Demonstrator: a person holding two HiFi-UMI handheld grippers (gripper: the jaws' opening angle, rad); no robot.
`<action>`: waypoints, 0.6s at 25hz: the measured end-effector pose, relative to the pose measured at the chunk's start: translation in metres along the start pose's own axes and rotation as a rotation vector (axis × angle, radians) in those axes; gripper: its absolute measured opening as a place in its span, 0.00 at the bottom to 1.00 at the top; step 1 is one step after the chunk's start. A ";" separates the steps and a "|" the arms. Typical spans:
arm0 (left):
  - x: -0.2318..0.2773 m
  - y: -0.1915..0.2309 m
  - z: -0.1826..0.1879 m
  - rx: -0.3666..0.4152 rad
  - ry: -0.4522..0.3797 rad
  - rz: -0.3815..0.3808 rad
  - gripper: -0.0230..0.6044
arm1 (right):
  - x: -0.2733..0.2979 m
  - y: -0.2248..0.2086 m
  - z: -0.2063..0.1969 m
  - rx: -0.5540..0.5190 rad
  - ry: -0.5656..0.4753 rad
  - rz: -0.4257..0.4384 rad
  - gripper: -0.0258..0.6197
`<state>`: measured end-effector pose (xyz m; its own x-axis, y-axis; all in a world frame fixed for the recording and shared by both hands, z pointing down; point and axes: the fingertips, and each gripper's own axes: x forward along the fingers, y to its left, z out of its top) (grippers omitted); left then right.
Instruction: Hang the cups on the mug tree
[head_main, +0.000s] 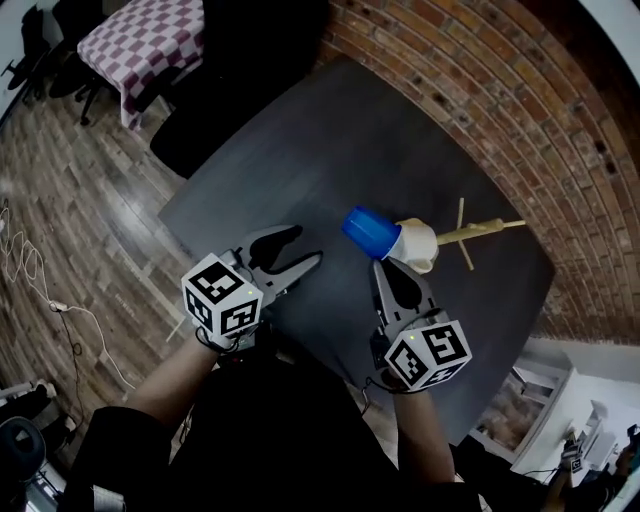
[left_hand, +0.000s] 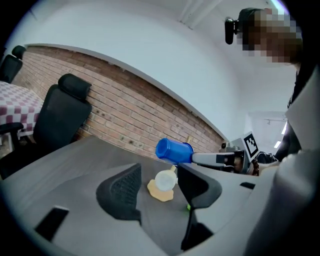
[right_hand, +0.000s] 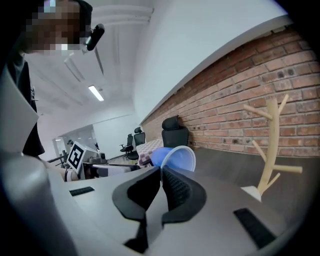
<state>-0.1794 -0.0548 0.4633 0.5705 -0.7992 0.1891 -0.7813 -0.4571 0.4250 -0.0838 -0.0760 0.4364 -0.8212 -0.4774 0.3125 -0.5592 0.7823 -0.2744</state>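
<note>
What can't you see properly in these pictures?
- Handle of the blue cup: right gripper view, behind the shut right gripper.
- Foot of the mug tree: right gripper view, mostly covered by the gripper's body.
- Pale lump by that foot: head view, too blurred to tell cup from base.

blue cup (head_main: 372, 233), whitish cup (left_hand: 165, 180), pale wood mug tree (right_hand: 271, 145), dark grey table (head_main: 330, 150), red brick wall (head_main: 480, 90)

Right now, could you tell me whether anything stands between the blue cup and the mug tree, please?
Nothing visible does. The right gripper holds the blue cup by its rim, and only bare table lies between it and the mug tree.
</note>
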 end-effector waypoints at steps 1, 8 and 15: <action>0.009 -0.009 0.010 0.016 -0.017 -0.013 0.41 | -0.006 -0.004 0.009 -0.019 -0.021 0.002 0.10; 0.052 -0.072 0.067 0.155 -0.090 -0.098 0.41 | -0.041 -0.020 0.049 -0.116 -0.103 0.011 0.10; 0.088 -0.107 0.091 0.247 -0.090 -0.151 0.41 | -0.059 -0.041 0.083 -0.184 -0.168 0.008 0.10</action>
<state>-0.0687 -0.1112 0.3540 0.6690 -0.7411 0.0561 -0.7333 -0.6458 0.2125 -0.0218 -0.1137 0.3538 -0.8418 -0.5183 0.1511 -0.5347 0.8390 -0.1009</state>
